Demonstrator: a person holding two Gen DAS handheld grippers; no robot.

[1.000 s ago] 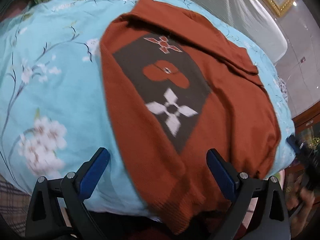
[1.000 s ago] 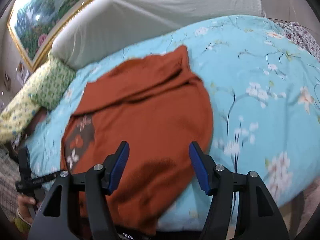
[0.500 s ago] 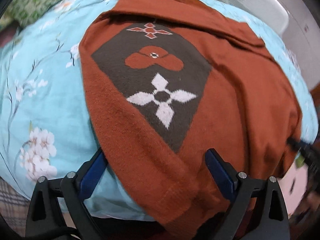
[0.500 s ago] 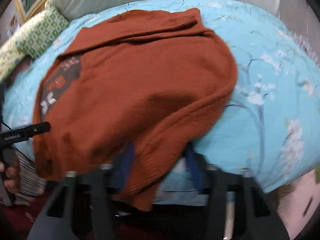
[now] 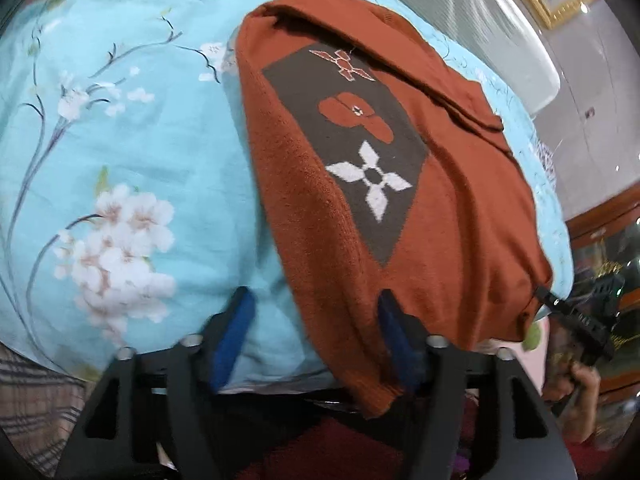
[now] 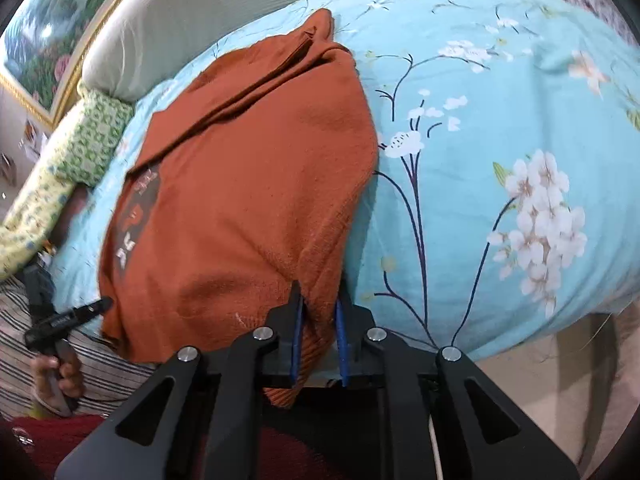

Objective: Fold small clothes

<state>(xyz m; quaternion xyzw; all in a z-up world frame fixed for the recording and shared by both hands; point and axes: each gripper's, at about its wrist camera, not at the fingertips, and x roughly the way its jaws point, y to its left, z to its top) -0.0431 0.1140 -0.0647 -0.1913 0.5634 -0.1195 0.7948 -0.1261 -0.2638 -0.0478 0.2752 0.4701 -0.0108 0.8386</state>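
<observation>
A rust-orange sweater (image 5: 452, 216) with a dark diamond patch of flowers lies on a light blue floral bedsheet (image 5: 120, 152). Its near hem hangs over the bed's edge. My left gripper (image 5: 314, 336) is at the hem's left corner and its jaws are closing. The fabric lies against the right pad while the left pad (image 5: 232, 332) stands apart over the sheet. In the right wrist view the sweater (image 6: 240, 184) runs down into my right gripper (image 6: 318, 332). Those jaws are closing too, and the pads pinch the hem's right corner.
A pale padded headboard (image 6: 192, 20) and a green patterned pillow (image 6: 92, 140) lie at the bed's far end, under a gold-framed painting (image 6: 44, 48). A wooden cabinet (image 5: 608, 232) stands to the right. A hand (image 6: 60, 376) holds the left gripper near striped cloth.
Both grippers have come down to the sweater's near hem. The right jaws narrowed from wide apart onto the fabric. The left jaws also narrowed, and the left view swung rightward.
</observation>
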